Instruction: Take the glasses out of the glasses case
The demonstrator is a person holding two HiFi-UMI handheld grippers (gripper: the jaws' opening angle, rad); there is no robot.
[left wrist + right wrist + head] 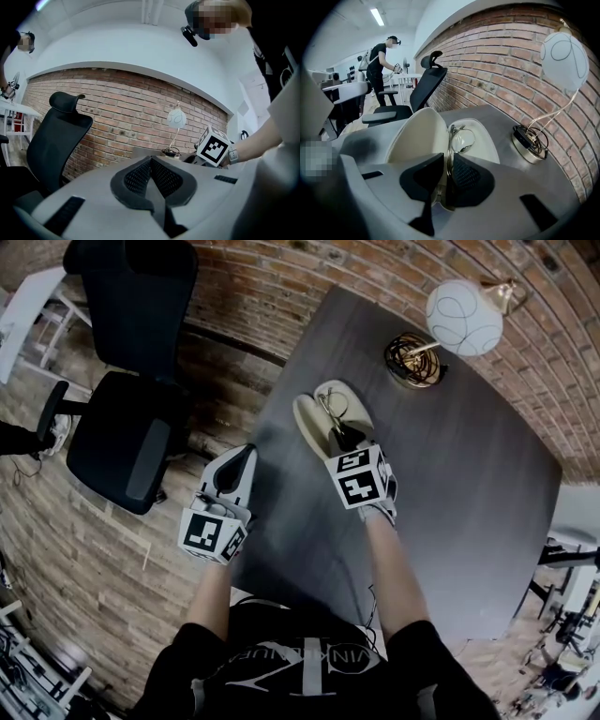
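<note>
a black office chair (131, 437) stands on the floor well off to the left of the left gripper (236, 465), clear of the dark table (450, 502). the left gripper hovers at the table's left edge with its jaws pressed together and nothing between them, as its own view (151, 161) shows. ahead of it and to its right, that view catches the marker cube (214, 146) of the right gripper. the right gripper (345, 439) is just to the right of the left one, over the table, with its tips down in the open glasses case (309, 423). in the right gripper view its jaws (446, 171) are drawn in to a thin slit, and the metal frame of the glasses (461, 139) runs through that slit, apparently pinched there, though the contact itself is hard to make out. the case lies directly in front of this gripper, its pale lid (417, 136) standing up on the left of the jaws and the shallow half on the right, with the lenses resting in it just beyond the tips. farther ahead and to the right sits a round lamp base (414, 360) wound with cable, and above it a white globe lamp (464, 317).
</note>
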